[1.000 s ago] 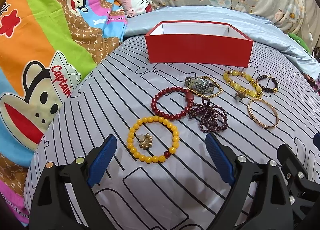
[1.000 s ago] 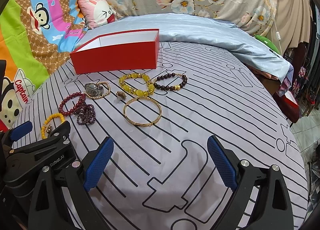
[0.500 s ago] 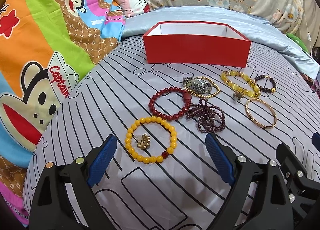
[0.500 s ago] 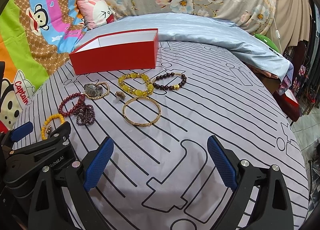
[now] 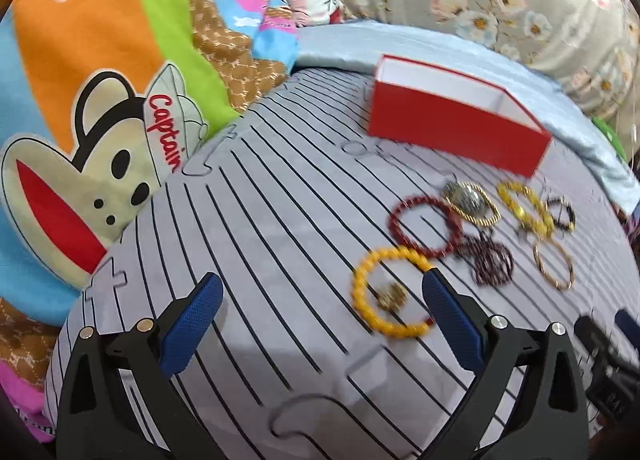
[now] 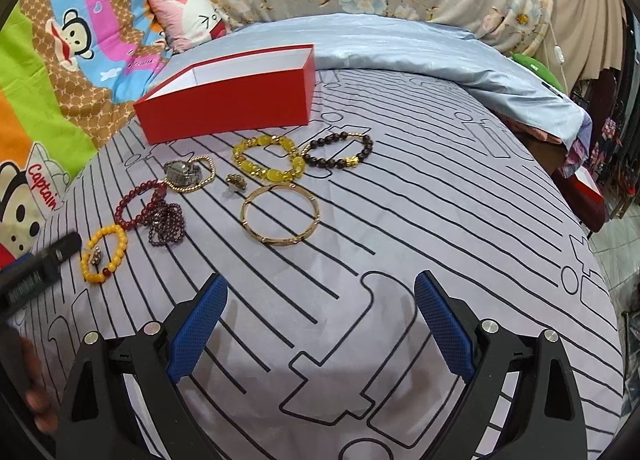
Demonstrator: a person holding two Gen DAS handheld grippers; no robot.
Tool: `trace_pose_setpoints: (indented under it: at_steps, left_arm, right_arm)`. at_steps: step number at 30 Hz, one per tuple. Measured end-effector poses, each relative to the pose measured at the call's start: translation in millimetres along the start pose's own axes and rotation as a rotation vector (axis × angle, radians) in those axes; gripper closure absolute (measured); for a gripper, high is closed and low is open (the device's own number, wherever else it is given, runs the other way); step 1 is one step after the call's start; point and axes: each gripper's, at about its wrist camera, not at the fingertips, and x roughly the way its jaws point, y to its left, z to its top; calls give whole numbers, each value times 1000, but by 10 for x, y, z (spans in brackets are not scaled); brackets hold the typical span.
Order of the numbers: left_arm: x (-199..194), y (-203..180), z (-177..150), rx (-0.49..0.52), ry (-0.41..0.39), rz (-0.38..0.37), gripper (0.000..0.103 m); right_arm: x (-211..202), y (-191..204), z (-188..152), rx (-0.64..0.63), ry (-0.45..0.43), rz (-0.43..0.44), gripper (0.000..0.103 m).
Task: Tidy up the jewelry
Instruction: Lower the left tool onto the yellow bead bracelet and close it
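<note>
nothing is yet stored: the red box [image 6: 228, 100] is seen empty, all bracelets [image 6: 280, 216] are left on the sheet [image 6: 420, 220], both grippers [image 5: 320, 324] [image 6: 320, 320] are held wide open, unloaded.

Open box [image 6: 228, 100] sitting on bedsheet [image 6: 400, 260], pillow [image 6: 188, 18] lying behind it. Bracelets lying in front of box; bangle [image 6: 280, 216] nearest right gripper [image 6: 320, 324].

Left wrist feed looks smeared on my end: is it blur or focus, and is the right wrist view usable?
Left wrist view: motion blur, the yellow bead bracelet and red box are streaked, while the left tongs stay crisp. Right wrist view: sharp, the gold bangle is clean-edged; only fisheye bending at the rim.
</note>
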Motion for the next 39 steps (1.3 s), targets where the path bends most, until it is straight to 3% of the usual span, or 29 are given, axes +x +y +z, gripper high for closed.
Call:
trace_pose_setpoints:
  at_steps: [5, 9, 12, 17, 23, 26, 28, 30, 39]
  left_arm:
    - [124, -40, 54, 22, 40, -21, 9]
    - [190, -177, -41, 99, 85, -37, 19]
    - [239, -178, -101, 102, 119, -56, 27]
    - [185, -171, -159, 123, 116, -73, 29]
    - [88, -186, -250, 163, 104, -115, 43]
    - [44, -204, -285, 186, 98, -118, 60]
    - [39, -179, -272, 178, 95, -133, 84]
    - [49, -151, -257, 166, 98, -153, 95]
    - [-126, -188, -33, 138, 28, -217, 96]
  right_arm:
    - [12, 31, 6, -21, 9, -3, 12]
    - [18, -1, 23, -17, 15, -4, 12]
    - [13, -37, 31, -4, 16, 0, 12]
    - [5, -28, 38, -12, 18, 8, 12]
    - [-21, 26, 39, -27, 15, 20, 12]
    - [-40, 40, 36, -30, 13, 22, 12]
    - [-48, 43, 37, -30, 12, 23, 12]
    - [-55, 45, 34, -32, 12, 25, 12]
    - [-93, 44, 50, -37, 5, 25, 12]
